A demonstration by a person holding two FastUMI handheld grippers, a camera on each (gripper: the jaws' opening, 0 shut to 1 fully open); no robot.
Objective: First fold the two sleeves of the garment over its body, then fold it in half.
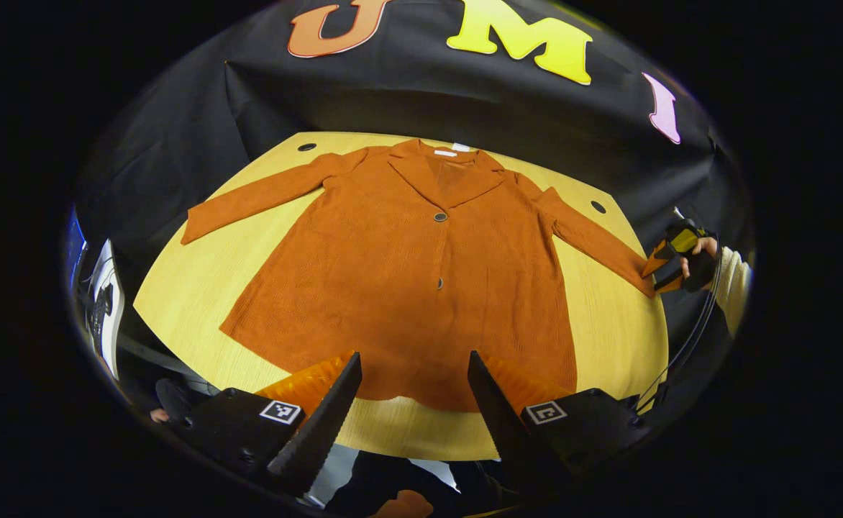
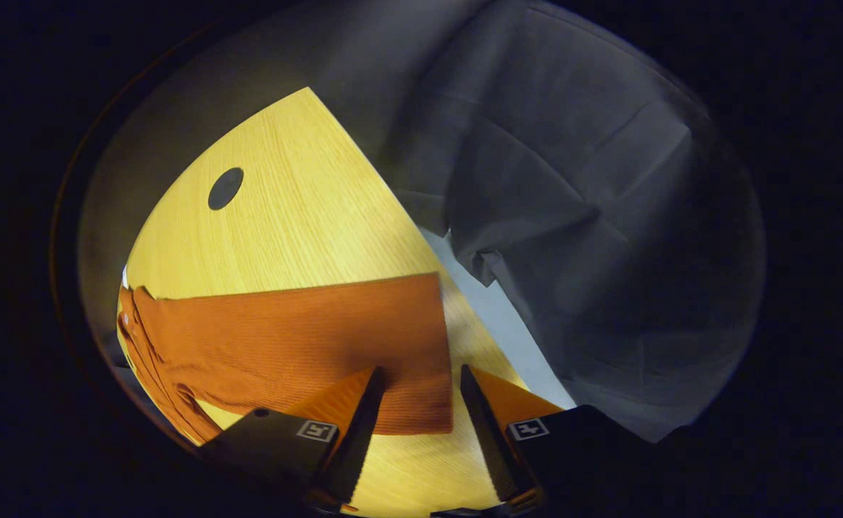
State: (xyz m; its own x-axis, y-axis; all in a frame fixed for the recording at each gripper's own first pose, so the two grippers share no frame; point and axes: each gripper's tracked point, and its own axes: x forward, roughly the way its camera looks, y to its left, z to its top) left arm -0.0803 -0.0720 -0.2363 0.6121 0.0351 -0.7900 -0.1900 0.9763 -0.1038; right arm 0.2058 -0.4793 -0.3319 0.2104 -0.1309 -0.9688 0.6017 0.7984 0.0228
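Left gripper [image 1: 414, 403] open, hovering at the near hem of the garment [image 1: 421, 288], which lies flat on the desk [image 1: 184, 288], both sleeves out. Right gripper [image 2: 416, 403] open, cuff of the sleeve [image 2: 306, 345] just ahead between its fingers. Step: first sleeve fold, not begun. Next: close on cuff, carry it over the body.

We hold our left gripper [image 1: 414, 403] low and level, its two fingers spread wide apart. Far off to the right, our hand [image 1: 702, 259] grips the right gripper [image 2: 416, 406], jaws parted too, angled downward.
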